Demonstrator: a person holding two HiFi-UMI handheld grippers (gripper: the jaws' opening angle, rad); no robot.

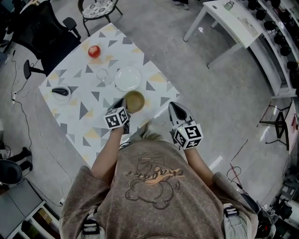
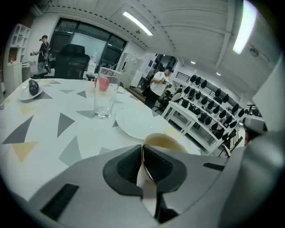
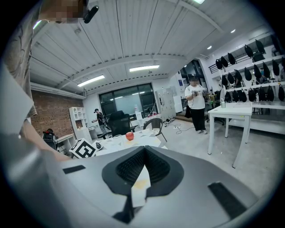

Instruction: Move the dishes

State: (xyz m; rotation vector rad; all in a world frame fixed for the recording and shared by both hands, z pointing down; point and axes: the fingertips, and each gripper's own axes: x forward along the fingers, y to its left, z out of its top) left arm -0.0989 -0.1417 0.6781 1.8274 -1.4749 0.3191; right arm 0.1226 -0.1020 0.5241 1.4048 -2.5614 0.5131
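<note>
An olive-green bowl (image 1: 135,101) (image 2: 164,141) stands near the front edge of the triangle-patterned table (image 1: 84,112). My left gripper (image 1: 124,102) (image 2: 142,150) is shut on the bowl's near left rim, which shows as a thin edge between the jaws. Behind the bowl lie a white plate (image 1: 128,78) (image 2: 136,123), an empty clear glass (image 1: 103,75) (image 2: 105,98) and a red apple (image 1: 94,51). A small white dish holding a dark object (image 1: 60,92) (image 2: 30,89) sits at the table's left. My right gripper (image 1: 174,107) (image 3: 144,150) hangs off the table's right corner, shut and empty.
A black office chair (image 1: 35,32) and a round patterned chair (image 1: 98,8) stand beyond the table. A white desk (image 1: 229,21) and wall racks (image 1: 280,42) are at the far right. Cables lie on the floor at left. A person (image 3: 196,104) stands in the background.
</note>
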